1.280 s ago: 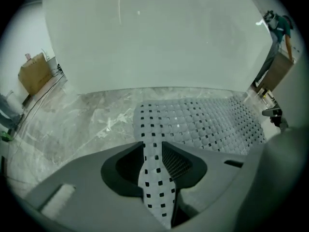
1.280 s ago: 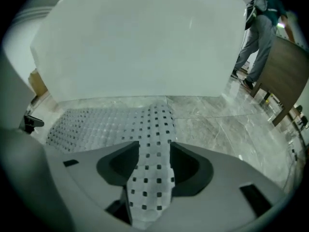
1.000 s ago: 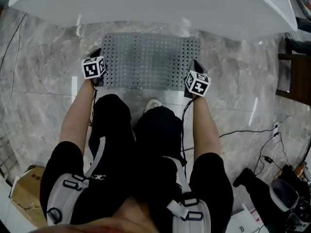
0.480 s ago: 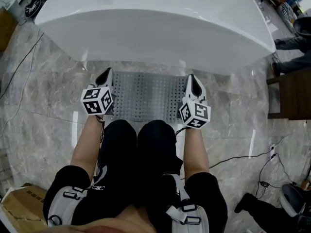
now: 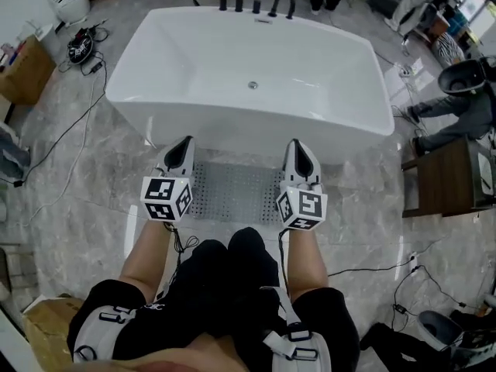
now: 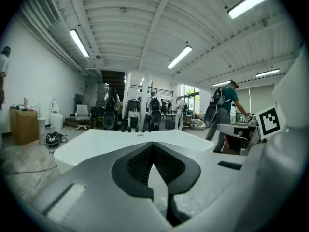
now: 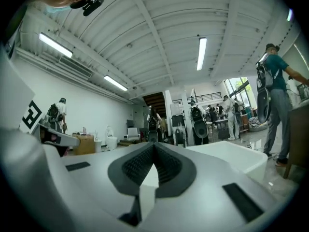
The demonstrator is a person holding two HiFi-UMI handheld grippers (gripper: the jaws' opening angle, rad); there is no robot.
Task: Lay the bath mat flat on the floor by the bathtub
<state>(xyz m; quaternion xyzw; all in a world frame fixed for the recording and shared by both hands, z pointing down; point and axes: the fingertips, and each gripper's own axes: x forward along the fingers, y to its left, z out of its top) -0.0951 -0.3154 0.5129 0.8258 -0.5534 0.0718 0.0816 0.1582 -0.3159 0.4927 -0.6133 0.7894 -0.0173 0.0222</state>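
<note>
Both of my grippers have risen from the floor, my left gripper (image 5: 183, 147) and right gripper (image 5: 299, 152) each pressed together and empty, above the bath mat (image 5: 236, 194) lying flat just beside the bathtub (image 5: 256, 126) beyond.

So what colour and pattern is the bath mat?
The bath mat is grey with rows of small dots; best seen in the head view.
</note>
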